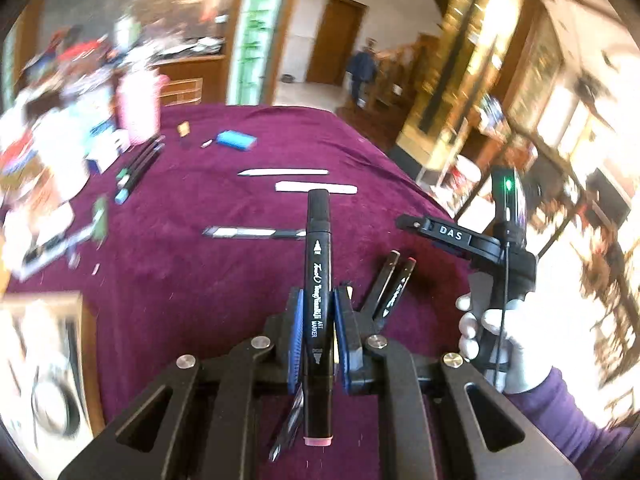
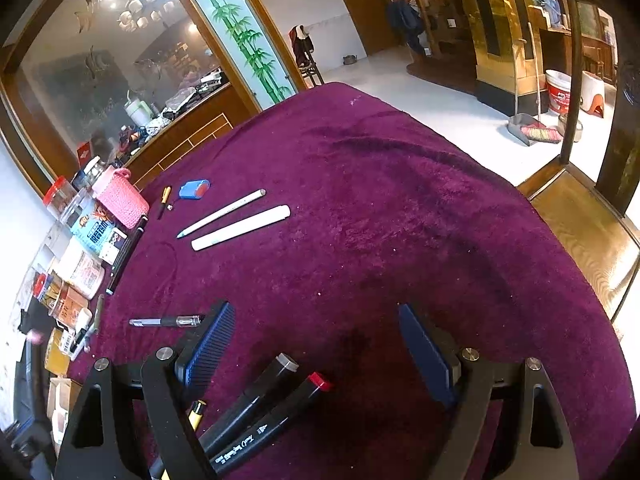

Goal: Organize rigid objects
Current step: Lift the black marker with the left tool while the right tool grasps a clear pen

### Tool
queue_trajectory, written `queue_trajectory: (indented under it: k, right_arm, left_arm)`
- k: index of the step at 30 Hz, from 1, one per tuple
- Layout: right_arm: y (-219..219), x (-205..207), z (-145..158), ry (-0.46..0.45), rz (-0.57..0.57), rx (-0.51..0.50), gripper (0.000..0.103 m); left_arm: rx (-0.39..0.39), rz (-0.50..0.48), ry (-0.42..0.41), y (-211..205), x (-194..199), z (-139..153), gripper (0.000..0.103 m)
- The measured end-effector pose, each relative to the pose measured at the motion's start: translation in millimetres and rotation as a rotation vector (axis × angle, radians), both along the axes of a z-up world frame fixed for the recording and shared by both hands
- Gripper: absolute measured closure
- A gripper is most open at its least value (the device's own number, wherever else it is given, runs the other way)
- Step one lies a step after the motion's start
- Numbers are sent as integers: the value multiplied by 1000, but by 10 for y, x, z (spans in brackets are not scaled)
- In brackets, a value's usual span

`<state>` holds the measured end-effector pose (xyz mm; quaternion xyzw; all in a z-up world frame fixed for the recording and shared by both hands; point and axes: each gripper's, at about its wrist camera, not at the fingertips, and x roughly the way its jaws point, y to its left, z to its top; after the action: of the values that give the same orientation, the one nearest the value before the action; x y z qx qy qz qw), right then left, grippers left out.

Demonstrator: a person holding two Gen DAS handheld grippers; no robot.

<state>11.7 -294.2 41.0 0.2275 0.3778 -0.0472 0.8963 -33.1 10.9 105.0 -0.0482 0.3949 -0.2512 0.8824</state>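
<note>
Right gripper (image 2: 316,354) spread wide above the purple-covered counter (image 2: 400,208).
Two black markers (image 2: 260,412) lay side by side between its blue pads (image 2: 210,350), touching neither. Farther off lay a white pen (image 2: 222,213) beside a white tube (image 2: 241,227), near a blue sharpener (image 2: 194,189).

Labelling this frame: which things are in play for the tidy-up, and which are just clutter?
In play: black art marker clamped in left gripper; two markers below open right gripper; white pens.
Clutter: pink case, blue eraser, jars.
</note>
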Motion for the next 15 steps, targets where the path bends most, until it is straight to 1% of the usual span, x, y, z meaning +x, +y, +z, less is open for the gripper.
queue_trajectory:
  k: [1, 2, 4, 6, 9, 10, 11, 12, 13, 15]
  right_arm:
    - [6, -7, -5, 0, -2, -11, 16]
    - [14, -14, -15, 2, -4, -25, 16]
    - [25, -23, -28, 3, -4, -44, 16]
    - [24, -40, -27, -5, -10, -58, 16]
    - [41, -47, -10, -21, 2, -52, 16]
    - [61, -48, 3, -23, 12, -35, 16]
    - [86, -37, 15, -18, 33, -7, 16]
    - [147, -1, 40, -9, 79, 27, 16]
    - [214, 31, 68, -6, 110, 33, 16]
    - [422, 134, 154, 6, 199, 5, 16]
  left_arm:
    - [-36, 44, 20, 117, -10, -19, 89]
    - [-48, 76, 25, 191, -24, -34, 89]
    - [-47, 118, 17, 317, -49, -65, 89]
    - [-48, 147, 22, 414, -75, -79, 89]
    - [-87, 156, 29, 608, -152, -69, 89]
    - [-98, 159, 25, 670, -190, -53, 89]
    - [-111, 157, 17, 737, -237, -34, 89]
    - [-121, 157, 7, 799, -283, -18, 89]
    - [-127, 158, 2, 843, -312, -8, 89]
    - [-145, 159, -6, 955, -385, -2, 89]
